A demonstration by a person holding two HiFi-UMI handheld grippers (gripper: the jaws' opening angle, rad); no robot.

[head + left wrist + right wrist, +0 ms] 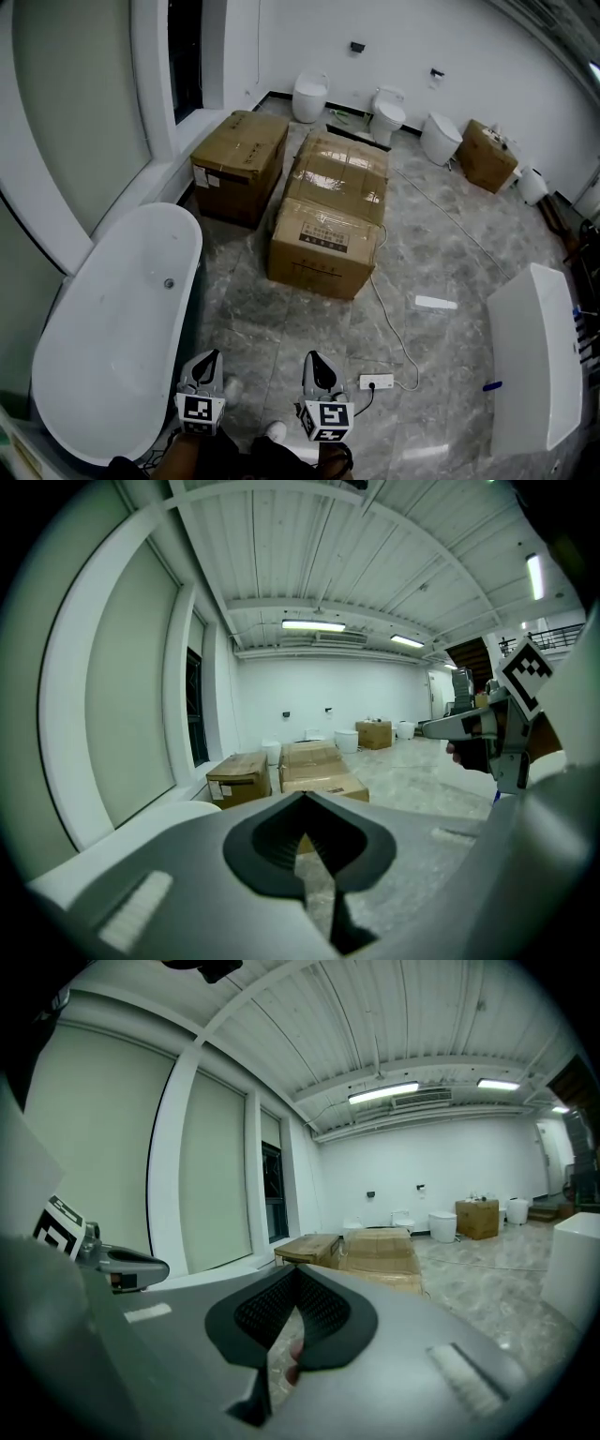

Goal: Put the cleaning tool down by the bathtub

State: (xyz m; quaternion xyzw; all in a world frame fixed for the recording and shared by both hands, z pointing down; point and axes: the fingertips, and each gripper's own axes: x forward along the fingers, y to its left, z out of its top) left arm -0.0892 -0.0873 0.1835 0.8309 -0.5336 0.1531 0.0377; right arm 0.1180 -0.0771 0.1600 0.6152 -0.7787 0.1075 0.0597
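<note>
**Two hand-held grippers, both closed, beside bathtub**

left gripper point(208, 357): fingertips pressed together, nothing between them. right gripper point(315, 357): the same. Both are held low over the grey floor point(450, 225). The white bathtub point(187, 234) is just left of the left gripper. cleaning tool: cannot tell where it lies. cardboard boxes point(323, 248): ahead, mid-floor.

Two matching hand-held units are seen: left gripper point(207, 359) and right gripper point(317, 360), each a pale grey tapered shell with dark inner faces. A marker cube point(201, 410) with black-and-white squares is carried at the near end of each. In the gripper views the jaws are matt grey, with black ribbed pads point(274, 841) in a leaf-shaped recess – a pale strip point(136, 909) is noted on the outer flank. Dark clothing point(289, 457) and a white shoe toe point(275, 431) are seen at the near edge.
</note>
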